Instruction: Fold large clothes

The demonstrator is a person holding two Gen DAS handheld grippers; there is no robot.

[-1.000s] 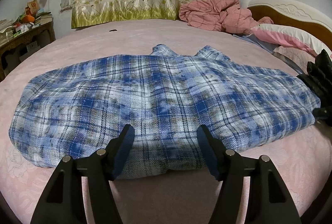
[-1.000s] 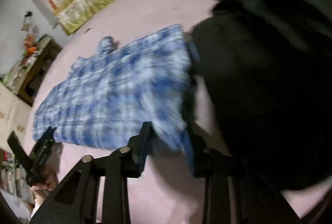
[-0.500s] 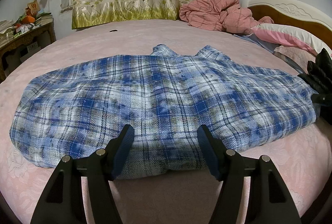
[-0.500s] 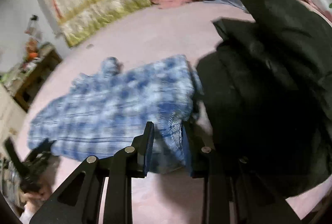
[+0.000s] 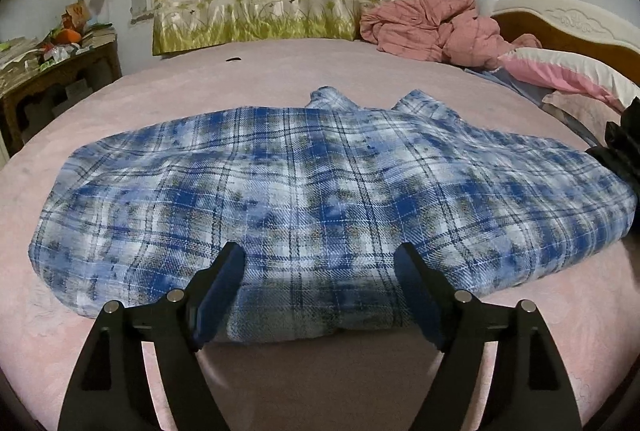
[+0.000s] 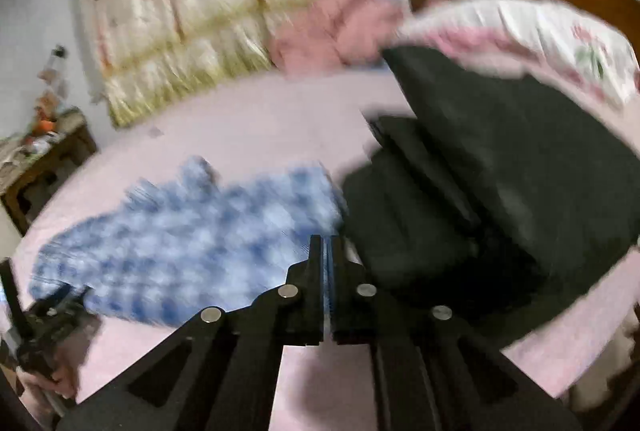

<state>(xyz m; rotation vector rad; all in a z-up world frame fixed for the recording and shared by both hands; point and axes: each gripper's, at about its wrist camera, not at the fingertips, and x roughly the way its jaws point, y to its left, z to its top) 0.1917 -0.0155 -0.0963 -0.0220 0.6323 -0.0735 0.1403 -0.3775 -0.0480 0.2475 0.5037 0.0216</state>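
Note:
A blue plaid shirt [image 5: 320, 199] lies folded flat across the pink bed [image 5: 280, 71], collar at the far side. My left gripper [image 5: 320, 267] is open, its fingers over the shirt's near hem, holding nothing. In the blurred right wrist view the shirt [image 6: 180, 251] lies to the left. My right gripper [image 6: 327, 251] is shut at the shirt's right edge; whether cloth is pinched between the jaws cannot be told. The left gripper [image 6: 40, 319] shows at the lower left of that view.
A black garment [image 6: 500, 199] lies right of the shirt; its edge shows in the left wrist view [image 5: 624, 151]. A pink quilt [image 5: 432, 27] and pillows [image 5: 568, 71] sit by the headboard. A cluttered wooden table [image 5: 52, 71] stands at the left.
My right gripper has closed its jaws at the shirt's right edge and the view has swung upward. The shirt's right end has shifted slightly. My left gripper has stayed still and open.

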